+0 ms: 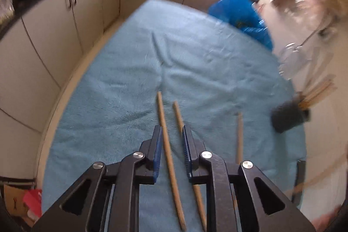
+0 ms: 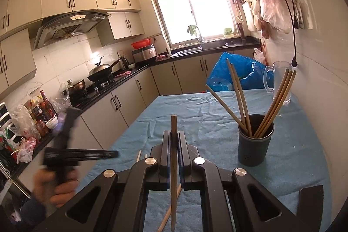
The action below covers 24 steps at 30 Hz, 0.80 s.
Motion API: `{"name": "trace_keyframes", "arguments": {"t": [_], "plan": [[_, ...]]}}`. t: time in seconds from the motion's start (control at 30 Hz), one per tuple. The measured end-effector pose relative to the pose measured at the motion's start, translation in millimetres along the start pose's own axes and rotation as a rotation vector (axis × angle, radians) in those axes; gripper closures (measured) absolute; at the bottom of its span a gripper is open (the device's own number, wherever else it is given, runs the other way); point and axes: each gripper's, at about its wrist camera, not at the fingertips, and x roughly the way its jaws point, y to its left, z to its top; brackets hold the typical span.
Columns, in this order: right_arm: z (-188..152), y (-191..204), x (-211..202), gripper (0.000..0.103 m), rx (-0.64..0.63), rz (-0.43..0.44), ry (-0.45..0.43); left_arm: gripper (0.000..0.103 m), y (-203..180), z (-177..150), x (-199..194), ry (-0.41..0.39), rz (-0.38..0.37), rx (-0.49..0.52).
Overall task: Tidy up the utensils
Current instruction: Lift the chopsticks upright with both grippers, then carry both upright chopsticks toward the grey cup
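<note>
Chopsticks, long tan wooden ones, were the job here. Two loose chopsticks (image 1: 167, 145) lay on the blue terry towel (image 1: 121, 79), long axes running roughly 6 to 12 o'clock in the left wrist view, with a third (image 1: 239, 136) off toward 3. The left gripper (image 1: 172, 132) was tipped steeply down right over them, jaws slightly spread and straddling the pair, pads not pressing yet as far as I could tell. So the left hand was clearly the nearer one. The right gripper (image 2: 173, 140) was pinching one upright chopstick (image 2: 173, 158), pointing only slightly down, with the dark round holder cup (image 2: 255, 145) of collected chopsticks off at its 2 o'clock, well apart.
</note>
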Motion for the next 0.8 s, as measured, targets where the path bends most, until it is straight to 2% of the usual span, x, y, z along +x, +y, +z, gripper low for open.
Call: {"name": "trace_keyframes", "arguments": {"t": [0.17, 0.2, 0.3, 0.43, 0.47, 0.6, 0.67, 0.8], "plan": [[0, -2, 1, 0.097, 0.000, -0.005, 0.006, 0.085, 9, 16, 51, 0.094, 0.039, -0.056], [1, -3, 2, 0.097, 0.000, -0.007, 0.006, 0.085, 10, 17, 56, 0.101, 0.031, -0.052], [1, -6, 3, 0.097, 0.007, -0.010, 0.010, 0.085, 7, 23, 74, 0.118, 0.077, -0.053], [0, -7, 4, 0.097, 0.016, -0.012, 0.016, 0.084, 0, 33, 79, 0.105, 0.110, -0.028], [1, -8, 4, 0.097, 0.018, -0.011, 0.016, 0.097, -2, 34, 80, 0.105, 0.127, -0.017], [1, -8, 3, 0.097, 0.018, -0.016, 0.014, 0.098, -3, 29, 76, 0.100, 0.105, -0.008], [2, -9, 2, 0.097, 0.020, -0.018, 0.012, 0.098, -5, 21, 62, 0.060, 0.064, 0.010], [3, -9, -1, 0.097, 0.020, -0.015, 0.002, 0.098, -12, 5, 14, -0.085, 0.033, 0.051]]}}
